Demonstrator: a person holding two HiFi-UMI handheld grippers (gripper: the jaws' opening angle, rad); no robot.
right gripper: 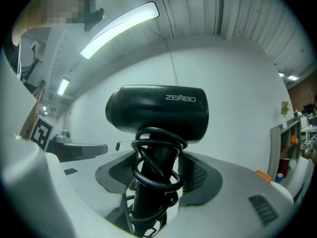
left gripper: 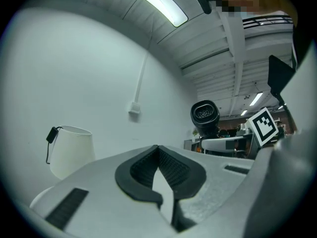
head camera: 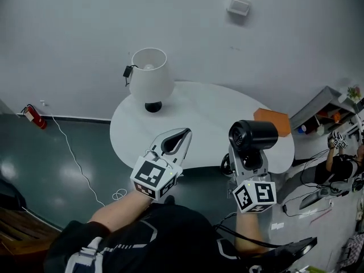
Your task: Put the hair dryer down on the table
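Jaws of the right gripper (right gripper: 156, 178) pinched a black plastic hair dryer (right gripper: 158, 114) upright; the left gripper (left gripper: 158, 151) sat pressed together.

Hair dryer (right gripper: 156, 114): black, cord coiled round handle
Pose: upright, barrel crosswise
Place: handle clamped in right gripper (right gripper: 157, 175), barrel above jaws

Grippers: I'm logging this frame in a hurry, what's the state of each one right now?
Left gripper: shut, nothing between its jaws.
Right gripper: shut on the hair dryer, held by its handle.
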